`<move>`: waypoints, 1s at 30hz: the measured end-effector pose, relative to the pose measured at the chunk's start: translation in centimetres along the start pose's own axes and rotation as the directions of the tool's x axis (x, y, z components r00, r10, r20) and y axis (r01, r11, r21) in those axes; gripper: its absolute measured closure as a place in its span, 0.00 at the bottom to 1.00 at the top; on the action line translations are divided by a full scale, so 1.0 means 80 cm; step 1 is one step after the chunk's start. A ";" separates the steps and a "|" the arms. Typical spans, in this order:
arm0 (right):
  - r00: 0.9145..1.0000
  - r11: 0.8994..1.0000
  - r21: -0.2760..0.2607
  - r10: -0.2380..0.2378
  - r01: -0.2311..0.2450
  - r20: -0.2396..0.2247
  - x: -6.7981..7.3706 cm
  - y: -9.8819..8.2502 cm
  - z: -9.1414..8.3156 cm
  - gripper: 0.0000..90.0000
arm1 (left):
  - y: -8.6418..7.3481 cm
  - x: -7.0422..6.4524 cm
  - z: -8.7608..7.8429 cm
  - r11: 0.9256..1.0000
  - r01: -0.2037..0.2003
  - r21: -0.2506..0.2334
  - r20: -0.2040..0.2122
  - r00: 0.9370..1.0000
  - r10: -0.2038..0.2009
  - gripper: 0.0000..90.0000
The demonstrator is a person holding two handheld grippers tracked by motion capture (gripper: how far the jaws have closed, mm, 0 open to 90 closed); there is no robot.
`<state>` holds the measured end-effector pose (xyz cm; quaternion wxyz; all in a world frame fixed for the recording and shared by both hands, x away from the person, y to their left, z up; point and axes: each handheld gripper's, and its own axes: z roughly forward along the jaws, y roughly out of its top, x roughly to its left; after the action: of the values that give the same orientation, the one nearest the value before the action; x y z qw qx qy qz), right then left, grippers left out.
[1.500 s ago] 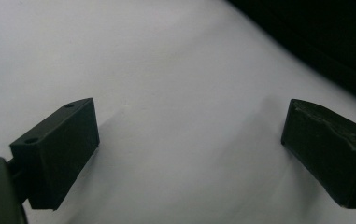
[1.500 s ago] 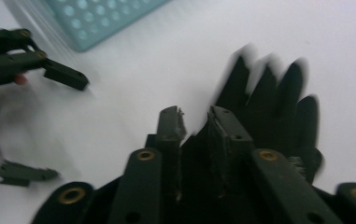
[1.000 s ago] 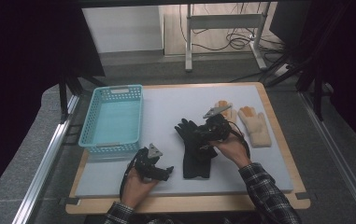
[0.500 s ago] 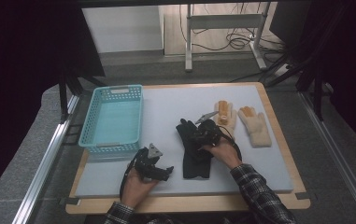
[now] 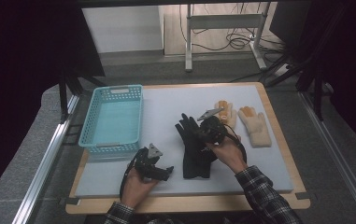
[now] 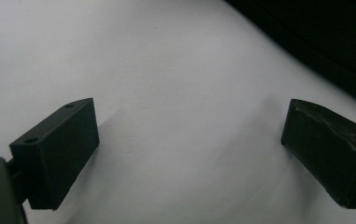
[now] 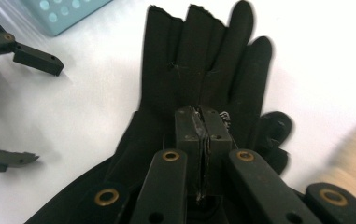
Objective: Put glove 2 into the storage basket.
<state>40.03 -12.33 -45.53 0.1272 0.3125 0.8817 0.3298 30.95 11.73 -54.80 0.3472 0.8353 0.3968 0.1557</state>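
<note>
A black glove [image 5: 195,149] lies flat in the middle of the white mat, fingers pointing away from the person. My right gripper [image 5: 205,136] rests on its palm. In the right gripper view the jaws [image 7: 202,112] have just been closing and now stand pressed together on the black glove [image 7: 199,60], with a thin fold of fabric nipped between the pads. My left gripper [image 5: 165,171] sits low on the mat to the glove's left. Its jaws stand wide open [image 6: 189,140] over bare mat, with nothing between them.
A light blue basket [image 5: 111,88] stands at the left of the mat. Two cream gloves with orange fingertips [image 5: 224,112] [image 5: 255,126] lie to the right of the black glove. The wooden table edge [image 5: 189,204] runs along the front.
My right gripper has shifted a little left onto the black glove's palm and its jaws have shut. The left gripper has stayed where it was, still open.
</note>
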 end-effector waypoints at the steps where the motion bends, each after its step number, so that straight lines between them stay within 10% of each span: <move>1: 1.000 1.000 -0.003 0.003 -0.003 0.009 0.002 0.000 -0.007 0.97 | 0.000 0.000 0.000 1.000 0.000 -0.001 0.000 1.000 0.000 0.05; 10: 0.994 0.994 -0.015 0.108 -0.108 0.028 -0.001 -0.018 -0.028 0.96 | 0.000 0.000 0.000 1.000 -0.001 -0.003 0.000 1.000 0.001 0.05; 17: 0.999 0.998 -0.044 0.039 -0.038 0.017 -0.013 -0.029 -0.024 0.75 | 0.000 0.000 0.000 1.000 -0.003 0.001 0.000 1.000 0.003 0.05; 25: 0.997 0.999 -0.052 -0.006 0.002 -0.072 -0.008 -0.070 -0.044 0.73 | 0.000 0.000 0.000 1.000 0.003 -0.002 -0.001 1.000 -0.003 0.05; 30: 0.989 0.999 -0.042 -0.037 0.031 -0.144 0.003 -0.080 -0.033 0.55 | 0.000 0.000 0.000 1.000 0.000 0.001 -0.001 1.000 0.000 0.05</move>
<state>35.70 -17.29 -47.80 0.0747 0.2700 0.8871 0.3668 30.95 11.73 -54.79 0.3464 0.8355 0.3969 0.1559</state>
